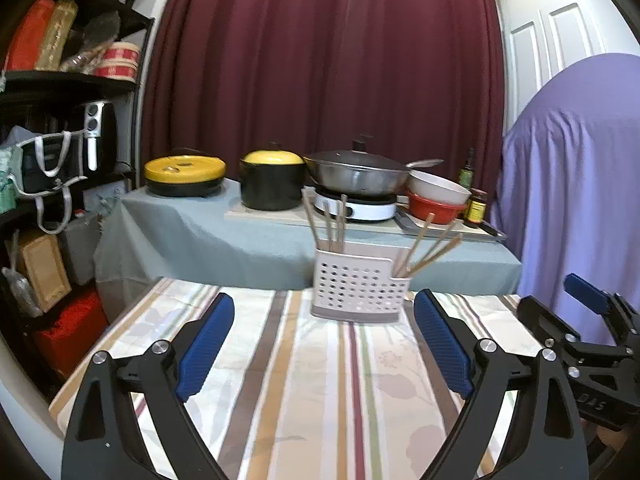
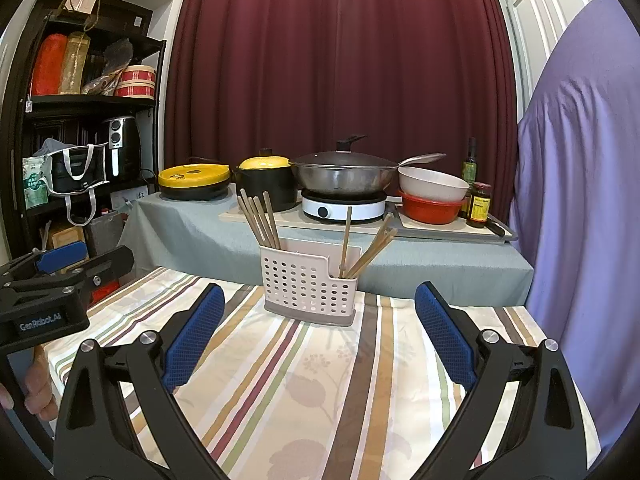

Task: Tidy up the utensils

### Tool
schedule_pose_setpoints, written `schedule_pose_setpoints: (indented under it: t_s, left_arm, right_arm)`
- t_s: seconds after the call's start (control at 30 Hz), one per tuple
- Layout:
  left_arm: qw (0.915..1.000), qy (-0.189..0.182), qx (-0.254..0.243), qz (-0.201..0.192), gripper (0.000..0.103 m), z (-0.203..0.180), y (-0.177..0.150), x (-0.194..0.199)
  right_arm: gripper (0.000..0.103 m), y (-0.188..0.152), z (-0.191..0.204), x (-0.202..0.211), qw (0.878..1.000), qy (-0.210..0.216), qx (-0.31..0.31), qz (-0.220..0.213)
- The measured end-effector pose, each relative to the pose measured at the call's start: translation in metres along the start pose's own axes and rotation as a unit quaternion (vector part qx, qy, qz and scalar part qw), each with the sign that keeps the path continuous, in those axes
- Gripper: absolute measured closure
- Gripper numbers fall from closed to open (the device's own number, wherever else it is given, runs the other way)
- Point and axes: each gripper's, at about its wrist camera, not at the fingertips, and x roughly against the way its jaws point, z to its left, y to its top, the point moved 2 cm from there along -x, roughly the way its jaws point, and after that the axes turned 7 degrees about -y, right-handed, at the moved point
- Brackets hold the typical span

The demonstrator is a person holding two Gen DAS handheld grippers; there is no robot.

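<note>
A white perforated utensil holder (image 1: 358, 292) stands at the far end of the striped tablecloth (image 1: 304, 392); it also shows in the right wrist view (image 2: 310, 286). Several wooden chopsticks (image 1: 332, 220) stand in its taller left compartment and several more (image 1: 430, 250) lean in its lower right compartment. In the right wrist view they are the left bunch (image 2: 260, 222) and the right bunch (image 2: 370, 250). My left gripper (image 1: 324, 312) is open and empty, short of the holder. My right gripper (image 2: 320, 304) is open and empty too.
Behind the table a grey-covered counter (image 2: 224, 232) carries a yellow-lidded pan (image 2: 194, 180), a black pot (image 2: 266, 184), a wok on a hob (image 2: 344, 176), stacked bowls (image 2: 432, 196) and bottles (image 2: 478, 204). Black shelves (image 2: 80, 100) stand left. A purple cloth (image 2: 580, 200) hangs right.
</note>
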Motion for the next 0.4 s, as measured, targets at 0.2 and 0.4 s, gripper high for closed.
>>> schedule_pose_setpoints:
  t_s: [0.2,0.4]
  left_arm:
    - [0.9999,0.009,-0.011,0.010,0.015,0.001,-0.003,-0.010]
    - [0.9986,0.017,-0.016,0.047,0.014,0.011,-0.016,-0.037]
  right_arm:
    - [0.009,-0.003,-0.001,-0.005,1.000,0.000,0.000,0.004]
    - [0.009,-0.013,-0.010,-0.023,1.000,-0.010,-0.005,0.015]
